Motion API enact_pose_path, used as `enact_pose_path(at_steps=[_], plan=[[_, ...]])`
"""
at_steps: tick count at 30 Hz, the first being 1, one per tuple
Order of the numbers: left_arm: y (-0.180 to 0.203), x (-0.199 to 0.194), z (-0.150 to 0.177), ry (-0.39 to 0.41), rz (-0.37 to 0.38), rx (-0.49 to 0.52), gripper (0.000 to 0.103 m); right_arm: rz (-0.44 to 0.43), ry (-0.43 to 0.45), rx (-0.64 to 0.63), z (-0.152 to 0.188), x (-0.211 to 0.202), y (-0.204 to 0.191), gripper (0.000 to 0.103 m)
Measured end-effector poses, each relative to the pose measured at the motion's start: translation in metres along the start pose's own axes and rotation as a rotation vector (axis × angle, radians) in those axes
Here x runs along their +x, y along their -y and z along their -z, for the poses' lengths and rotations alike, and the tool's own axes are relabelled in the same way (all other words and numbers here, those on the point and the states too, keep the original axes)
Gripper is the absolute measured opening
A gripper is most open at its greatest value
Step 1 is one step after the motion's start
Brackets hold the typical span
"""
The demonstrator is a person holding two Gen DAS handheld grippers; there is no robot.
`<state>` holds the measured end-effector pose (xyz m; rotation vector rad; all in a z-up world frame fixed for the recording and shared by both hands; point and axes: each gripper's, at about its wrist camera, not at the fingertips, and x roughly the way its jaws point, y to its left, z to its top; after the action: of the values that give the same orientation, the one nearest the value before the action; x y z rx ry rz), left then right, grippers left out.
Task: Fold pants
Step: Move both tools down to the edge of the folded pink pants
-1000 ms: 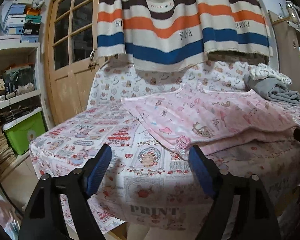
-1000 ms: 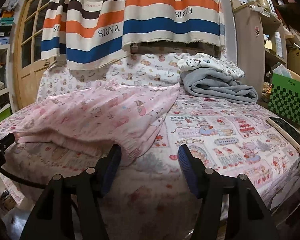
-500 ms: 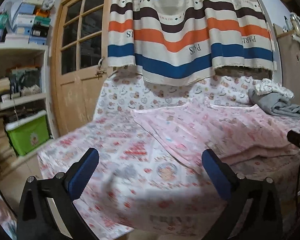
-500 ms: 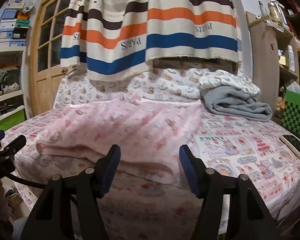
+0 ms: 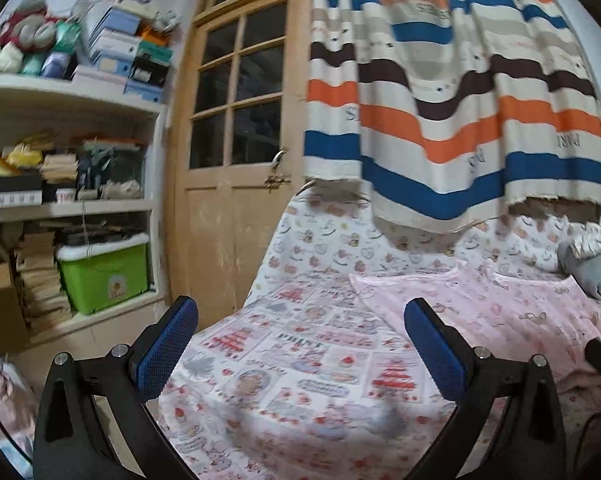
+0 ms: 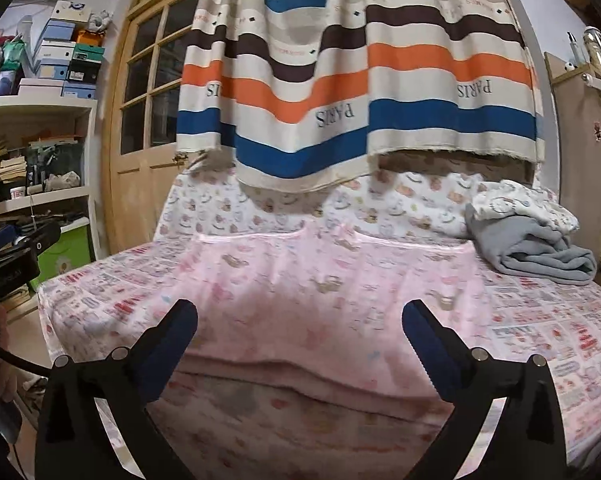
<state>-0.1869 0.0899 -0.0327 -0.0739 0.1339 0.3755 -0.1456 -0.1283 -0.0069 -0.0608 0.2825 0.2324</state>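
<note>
Between the blue-padded fingers of the right gripper (image 6: 299,322), which stand wide apart and hold nothing, lies the near folded edge of the pale pink printed fleece pants (image 6: 320,304), spread across the cartoon-print patchwork bedsheet (image 6: 540,320). The left gripper (image 5: 300,320), equally spread and empty, hangs over bare sheet beside the pants' left edge. The next fold would likely go best with both grippers pinching every layer at the near corners and carrying them level toward the far hems, keeping the edges aligned.
</note>
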Motion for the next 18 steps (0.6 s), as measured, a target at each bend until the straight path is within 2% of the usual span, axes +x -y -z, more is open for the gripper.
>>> enact_pose_path(at_steps=[3, 7, 9, 10, 11, 13, 15, 17, 18], plan=[[-0.014, 0.004, 0.007, -0.026, -0.025, -0.009, 0.102, -0.045, -0.014, -0.050, 0.002, 0.008, -0.022, 0.103], [-0.030, 0.010, 0.015, -0.053, -0.101, 0.005, 0.102, -0.101, 0.010, -0.145, 0.006, 0.012, -0.055, 0.103], [-0.039, 0.011, 0.018, -0.060, -0.115, -0.010, 0.102, -0.152, 0.001, -0.179, 0.007, 0.012, -0.068, 0.091], [-0.042, 0.010, 0.019, -0.056, -0.121, -0.012, 0.102, -0.189, -0.019, -0.191, 0.008, 0.014, -0.075, 0.075], [-0.045, 0.010, 0.020, -0.052, -0.125, -0.010, 0.102, -0.213, -0.037, -0.201, 0.009, 0.017, -0.081, 0.068], [-0.049, 0.009, 0.020, -0.044, -0.135, -0.002, 0.102, -0.219, -0.048, -0.227, 0.013, 0.023, -0.092, 0.066], [-0.051, 0.010, 0.021, -0.043, -0.139, 0.007, 0.102, -0.207, -0.059, -0.260, 0.017, 0.027, -0.099, 0.059], [-0.054, 0.012, 0.022, -0.047, -0.139, 0.007, 0.102, -0.204, -0.115, -0.289, 0.023, 0.036, -0.106, 0.039], [-0.056, 0.013, 0.023, -0.050, -0.141, 0.003, 0.102, -0.203, -0.147, -0.296, 0.026, 0.041, -0.107, 0.036]])
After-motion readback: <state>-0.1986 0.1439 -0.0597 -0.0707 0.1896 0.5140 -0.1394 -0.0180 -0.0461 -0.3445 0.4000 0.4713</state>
